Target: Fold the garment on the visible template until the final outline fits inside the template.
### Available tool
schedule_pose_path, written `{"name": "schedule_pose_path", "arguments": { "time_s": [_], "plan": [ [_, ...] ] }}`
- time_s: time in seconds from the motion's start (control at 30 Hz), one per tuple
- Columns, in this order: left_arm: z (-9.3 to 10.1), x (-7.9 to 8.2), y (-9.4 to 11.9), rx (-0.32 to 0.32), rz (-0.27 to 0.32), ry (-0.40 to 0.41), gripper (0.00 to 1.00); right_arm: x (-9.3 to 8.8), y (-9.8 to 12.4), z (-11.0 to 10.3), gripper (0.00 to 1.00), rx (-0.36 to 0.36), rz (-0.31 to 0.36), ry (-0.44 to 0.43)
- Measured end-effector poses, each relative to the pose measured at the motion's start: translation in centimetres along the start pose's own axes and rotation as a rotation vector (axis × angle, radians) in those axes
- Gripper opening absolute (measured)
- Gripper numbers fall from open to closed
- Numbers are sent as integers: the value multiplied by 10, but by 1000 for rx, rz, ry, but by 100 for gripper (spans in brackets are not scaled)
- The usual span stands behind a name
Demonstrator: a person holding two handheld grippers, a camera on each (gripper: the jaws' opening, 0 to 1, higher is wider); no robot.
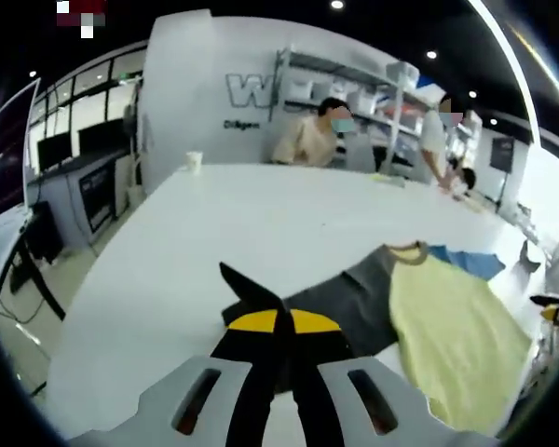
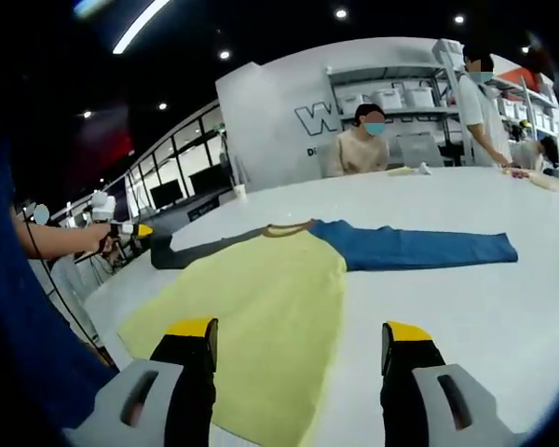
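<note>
You have the left gripper (image 1: 278,321) clamped on the cuff of the grey sleeve (image 1: 340,307): its jaws meet with dark fabric pinched between the tips, and in the right gripper view that gripper (image 2: 135,229) sits at the far left end of the same sleeve. The right gripper (image 2: 303,340) hangs above the hem with jaws wide apart, holding nothing.

The garment (image 2: 261,298) lies flat on the white table (image 2: 466,307), yellow body toward you, collar away, blue sleeve (image 2: 419,248) stretched out to the right. No template outline can be made out on the tabletop in either view.

Step in hand, as judged: fold the grey sleeve inward over the body.
- Lift the cuff just enough to clear the table, then carry it across toward the collar line.
- Keep the sleeve taut so the crease falls at the shoulder seam.
- Use the free gripper to pin the yellow panel near the hem if the body starts to drag.
- Lay the cuff flat before releasing.

Count: one garment, two sleeves (one grey, one blue), two grippers, one white cup (image 1: 194,160) at the far table edge, two people behind the table.
</note>
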State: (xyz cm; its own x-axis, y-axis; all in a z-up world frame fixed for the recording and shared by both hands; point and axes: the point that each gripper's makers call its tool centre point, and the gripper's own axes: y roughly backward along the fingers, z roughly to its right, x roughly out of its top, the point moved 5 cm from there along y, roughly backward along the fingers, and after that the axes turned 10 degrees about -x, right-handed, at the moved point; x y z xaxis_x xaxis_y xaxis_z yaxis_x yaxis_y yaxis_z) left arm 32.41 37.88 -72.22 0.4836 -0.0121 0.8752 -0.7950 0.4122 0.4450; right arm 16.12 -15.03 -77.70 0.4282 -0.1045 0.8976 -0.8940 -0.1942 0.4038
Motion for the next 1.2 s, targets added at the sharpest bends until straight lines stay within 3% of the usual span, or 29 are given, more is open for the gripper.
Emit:
{"name": "schedule_pose_path", "arguments": {
  "time_s": [0.2,0.37,0.77,1.2],
  "plan": [
    [9,8,-3,-47,-3,-37,0,-1,5,10,72,-8,4,-14],
    [40,20,-8,-74,-2,-66,0,0,10,17,73,-11,15,-23],
    [63,24,-14,-106,1,-96,0,-3,18,25,72,-10,21,-47],
    [97,44,-24,-147,25,-135,0,-5,21,34,72,1,25,-64]
  ]
}}
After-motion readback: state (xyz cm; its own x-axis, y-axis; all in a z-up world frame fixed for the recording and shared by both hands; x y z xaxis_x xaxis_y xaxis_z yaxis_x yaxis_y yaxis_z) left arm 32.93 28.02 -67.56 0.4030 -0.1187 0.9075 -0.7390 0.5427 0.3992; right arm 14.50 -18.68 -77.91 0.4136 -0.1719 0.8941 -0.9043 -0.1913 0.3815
